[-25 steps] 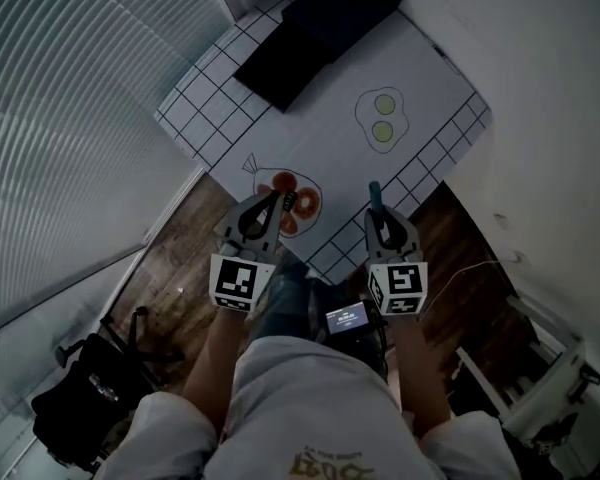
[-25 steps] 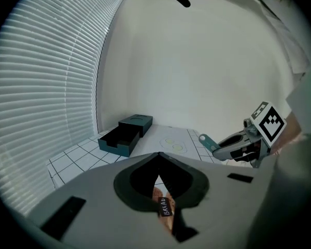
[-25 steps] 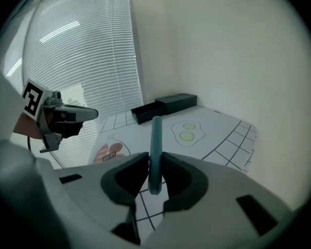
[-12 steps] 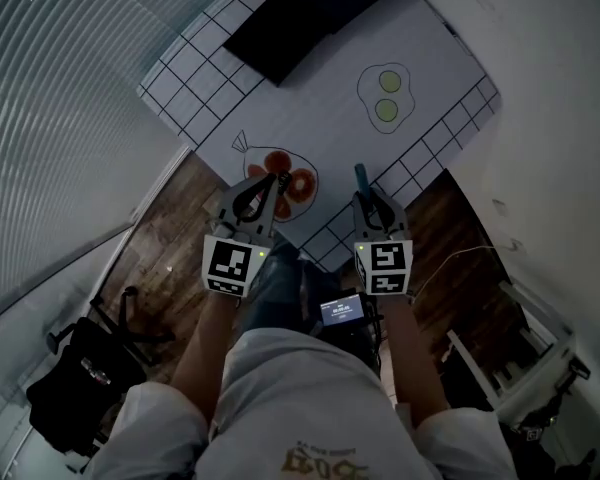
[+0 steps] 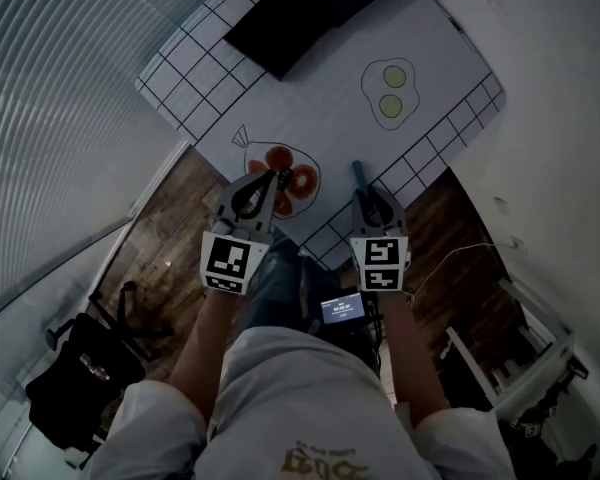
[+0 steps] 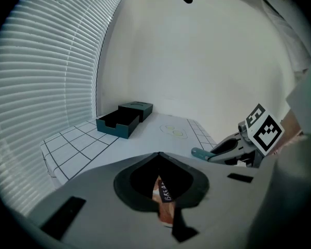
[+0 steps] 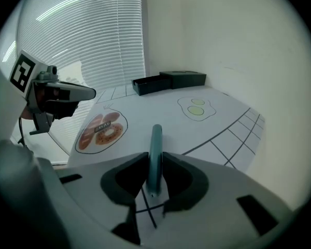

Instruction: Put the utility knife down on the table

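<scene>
R gripper: clamped on utility knife, handle poking out toward 12 o'clock, above table near edge; tilted down, prob. for set-down. L gripper: closed, empty, at 9 o'clock of R, clear of drop spot.

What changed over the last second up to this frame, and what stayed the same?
Both grippers have sunk slightly toward the near edge of the table. Nothing was taken or released. The right gripper keeps its grip on the utility knife, and the left gripper stays shut and empty.
</scene>
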`<control>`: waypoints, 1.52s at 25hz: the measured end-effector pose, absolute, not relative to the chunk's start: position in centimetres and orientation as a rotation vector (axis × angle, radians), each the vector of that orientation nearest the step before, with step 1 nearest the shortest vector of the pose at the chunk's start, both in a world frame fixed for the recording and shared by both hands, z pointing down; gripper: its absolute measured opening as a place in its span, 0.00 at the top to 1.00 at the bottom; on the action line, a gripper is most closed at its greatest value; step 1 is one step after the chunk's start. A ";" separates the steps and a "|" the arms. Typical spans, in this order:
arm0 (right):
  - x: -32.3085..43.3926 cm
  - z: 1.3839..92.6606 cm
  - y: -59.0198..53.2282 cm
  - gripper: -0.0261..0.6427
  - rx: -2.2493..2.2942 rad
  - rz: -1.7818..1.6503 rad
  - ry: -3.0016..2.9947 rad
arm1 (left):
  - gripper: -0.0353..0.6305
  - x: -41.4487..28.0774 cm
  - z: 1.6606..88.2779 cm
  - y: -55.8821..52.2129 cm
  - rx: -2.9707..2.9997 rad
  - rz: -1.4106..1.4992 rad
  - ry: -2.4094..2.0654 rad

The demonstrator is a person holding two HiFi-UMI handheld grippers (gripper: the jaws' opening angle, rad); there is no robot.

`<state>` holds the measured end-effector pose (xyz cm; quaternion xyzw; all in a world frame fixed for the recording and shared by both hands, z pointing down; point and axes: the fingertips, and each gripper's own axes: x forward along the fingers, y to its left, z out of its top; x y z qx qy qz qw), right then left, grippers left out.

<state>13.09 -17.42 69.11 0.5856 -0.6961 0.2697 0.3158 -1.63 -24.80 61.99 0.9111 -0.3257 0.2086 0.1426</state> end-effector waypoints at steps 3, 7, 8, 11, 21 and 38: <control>13.0 69.3 -17.5 0.83 1.537 0.720 -1.833 | 0.94 -1.6 62.0 -24.8 2.629 0.602 -0.934; 12.9 69.2 -17.6 0.80 1.532 0.730 -1.836 | 0.94 -1.7 62.1 -24.9 2.626 0.604 -0.933; 12.9 69.1 -17.6 0.80 1.531 0.732 -1.836 | 0.94 -1.7 62.0 -24.9 2.625 0.603 -0.934; 12.8 68.8 -17.6 0.78 1.528 0.734 -1.844 | 0.94 -1.6 61.7 -25.1 2.627 0.597 -0.937; 12.3 67.4 -17.4 0.75 1.533 0.733 -1.898 | 0.94 -0.9 60.7 -25.1 2.645 0.579 -0.938; 13.0 59.6 -17.0 0.86 1.662 0.566 -2.036 | 0.94 -1.2 54.8 -24.5 2.698 0.479 -1.024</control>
